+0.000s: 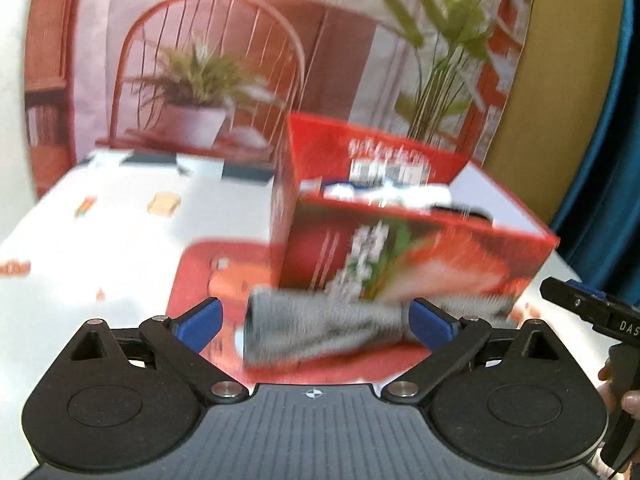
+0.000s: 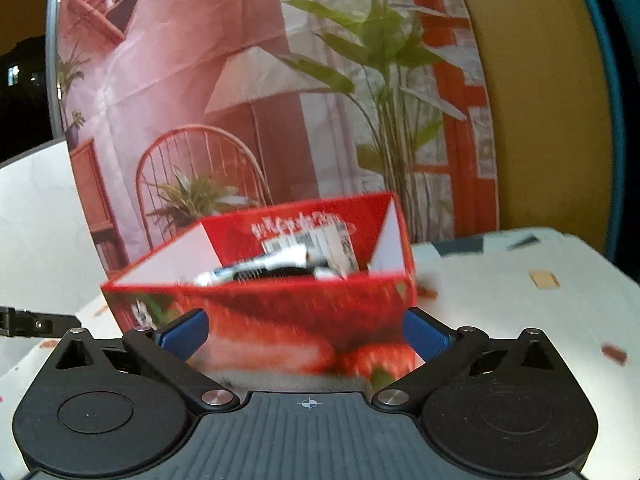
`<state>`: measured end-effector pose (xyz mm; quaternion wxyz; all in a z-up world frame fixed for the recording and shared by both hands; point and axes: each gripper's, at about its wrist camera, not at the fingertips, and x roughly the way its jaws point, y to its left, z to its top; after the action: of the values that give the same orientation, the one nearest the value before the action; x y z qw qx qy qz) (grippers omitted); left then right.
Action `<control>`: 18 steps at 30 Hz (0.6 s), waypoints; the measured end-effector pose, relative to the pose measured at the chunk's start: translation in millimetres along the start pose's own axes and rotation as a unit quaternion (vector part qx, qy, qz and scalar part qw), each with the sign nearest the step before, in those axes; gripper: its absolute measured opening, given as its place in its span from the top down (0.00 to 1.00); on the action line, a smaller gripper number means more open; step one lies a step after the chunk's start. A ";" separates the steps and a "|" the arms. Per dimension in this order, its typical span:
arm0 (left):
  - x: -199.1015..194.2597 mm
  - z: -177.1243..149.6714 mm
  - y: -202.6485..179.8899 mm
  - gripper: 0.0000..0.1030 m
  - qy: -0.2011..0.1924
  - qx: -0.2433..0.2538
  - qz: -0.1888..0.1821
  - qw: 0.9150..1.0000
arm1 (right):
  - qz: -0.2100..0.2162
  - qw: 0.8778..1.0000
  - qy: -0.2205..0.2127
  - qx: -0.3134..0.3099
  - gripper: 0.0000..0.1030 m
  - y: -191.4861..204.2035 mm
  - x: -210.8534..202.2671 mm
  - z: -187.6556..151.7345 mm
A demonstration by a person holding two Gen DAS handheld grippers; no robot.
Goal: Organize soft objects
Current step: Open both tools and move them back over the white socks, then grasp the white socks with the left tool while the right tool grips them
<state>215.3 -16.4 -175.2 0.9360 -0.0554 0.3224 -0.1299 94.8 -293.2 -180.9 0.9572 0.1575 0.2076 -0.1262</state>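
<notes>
On the white patterned table (image 1: 100,240) we saw a red box (image 1: 400,256); our left gripper (image 1: 316,320) gaped around a grey cloth (image 1: 320,328), untouched; our right gripper (image 2: 306,332) stood empty, wide.

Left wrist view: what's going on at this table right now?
A person is tidying soft items with a hand-held gripper in each hand. The left gripper has its jaws wide open around a grey rolled cloth lying on the table in front of an open red box; the pads do not seem to press on it. The right gripper, jaws also open and holding nothing, faces the same box, which already has a few items inside. Both pictures are blurred.
</notes>
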 end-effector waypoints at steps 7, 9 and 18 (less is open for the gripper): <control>12.6 -29.0 0.8 0.03 0.039 -0.003 0.007 0.999 | -0.027 0.999 0.047 0.008 0.02 0.5 4.7 -38.3; 11.5 -37.8 0.9 0.03 0.043 0.001 0.011 0.999 | -0.032 0.998 0.059 0.005 0.06 1.3 7.5 -46.9; 17.3 -52.4 6.8 0.11 0.055 -0.014 0.016 0.998 | -0.028 0.996 0.080 0.019 0.26 -7.0 16.2 -54.8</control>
<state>197.4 -15.8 -227.9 0.9181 -0.0559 0.3756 -0.1134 87.3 -283.1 -237.1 0.9305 0.1790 0.2852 -0.1442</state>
